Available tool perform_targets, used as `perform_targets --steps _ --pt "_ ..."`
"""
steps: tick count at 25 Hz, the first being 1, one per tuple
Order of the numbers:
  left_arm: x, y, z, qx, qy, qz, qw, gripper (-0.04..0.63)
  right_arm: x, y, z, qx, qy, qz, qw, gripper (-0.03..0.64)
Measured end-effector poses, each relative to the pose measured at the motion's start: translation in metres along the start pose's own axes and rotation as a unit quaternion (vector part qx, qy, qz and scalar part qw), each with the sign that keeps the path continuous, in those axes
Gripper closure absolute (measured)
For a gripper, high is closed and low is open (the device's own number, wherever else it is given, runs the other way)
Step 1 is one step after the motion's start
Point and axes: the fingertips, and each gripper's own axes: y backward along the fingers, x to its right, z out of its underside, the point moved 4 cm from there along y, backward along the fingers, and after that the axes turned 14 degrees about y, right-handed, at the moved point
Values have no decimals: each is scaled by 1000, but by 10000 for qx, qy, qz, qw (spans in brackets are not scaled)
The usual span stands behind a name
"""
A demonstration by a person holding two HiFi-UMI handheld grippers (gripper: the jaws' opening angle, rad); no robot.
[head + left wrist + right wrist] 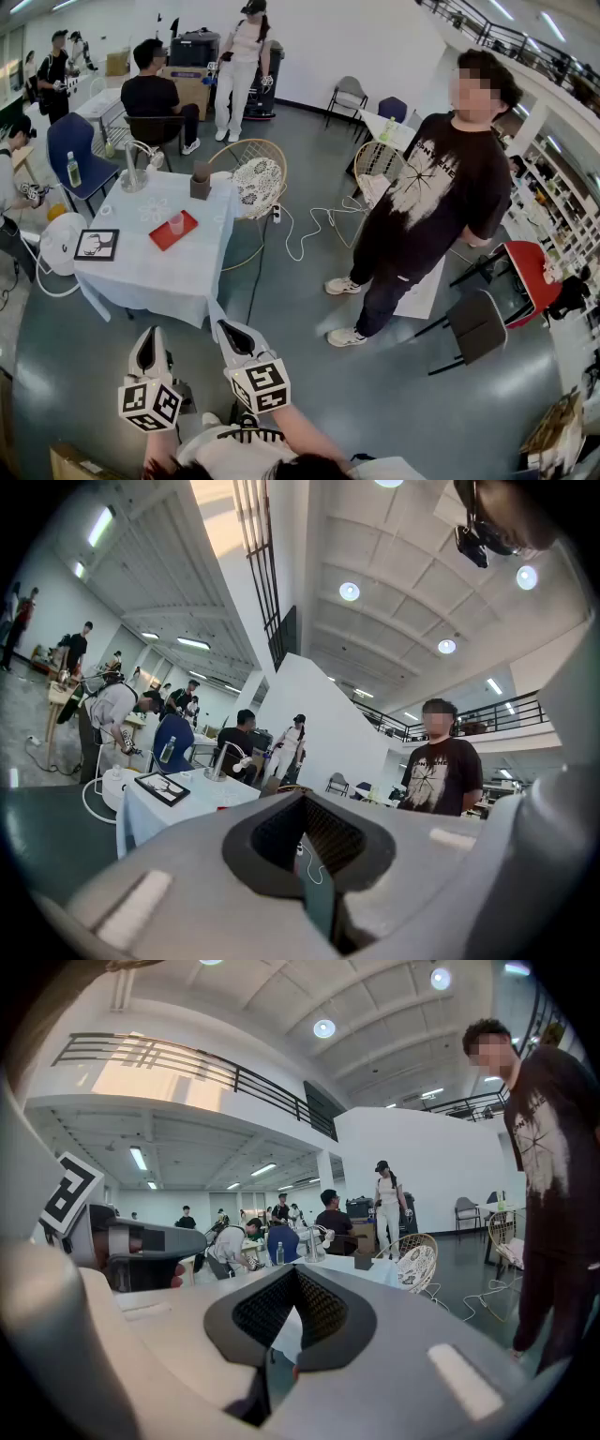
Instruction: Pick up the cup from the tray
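Observation:
In the head view a small clear cup [176, 223] stands on a red tray [167, 236] on the white-clothed table [159, 272] at the left. Both grippers are held low, near the person's body and well short of the table. The left gripper [148, 341] and the right gripper [232, 334] point toward the table's near corner. Each has its jaws together with nothing between them, as the left gripper [305, 841] and right gripper [291, 1316] show in their own views. I cannot make out the cup in either gripper view.
On the table are a framed picture [97, 245], a desk lamp [134, 171] and a brown box [201, 180]. A wicker chair [255, 178] stands behind it and a white fan [58, 246] to its left. A person in a black shirt [431, 202] stands to the right, near a black chair [473, 325].

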Motion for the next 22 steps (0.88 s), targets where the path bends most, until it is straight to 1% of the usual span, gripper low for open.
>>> perform_targets --steps 4,6,14,17,22 --pt "14 -21 1 -9 -10 231 9997 595 21 -2 -7 54 57 205 9998 592" --pt "18 -24 1 3 -33 281 9996 595 25 -3 -7 80 80 243 9996 592" --pt "17 -18 2 12 -63 159 9999 595 18 -2 -7 81 194 177 9996 592" --pt "18 -18 1 11 -59 158 9999 595 16 0 -7 75 361 200 9991 592" --pt "17 -20 7 -41 -54 125 9999 595 17 -1 -3 123 257 133 9995 591"
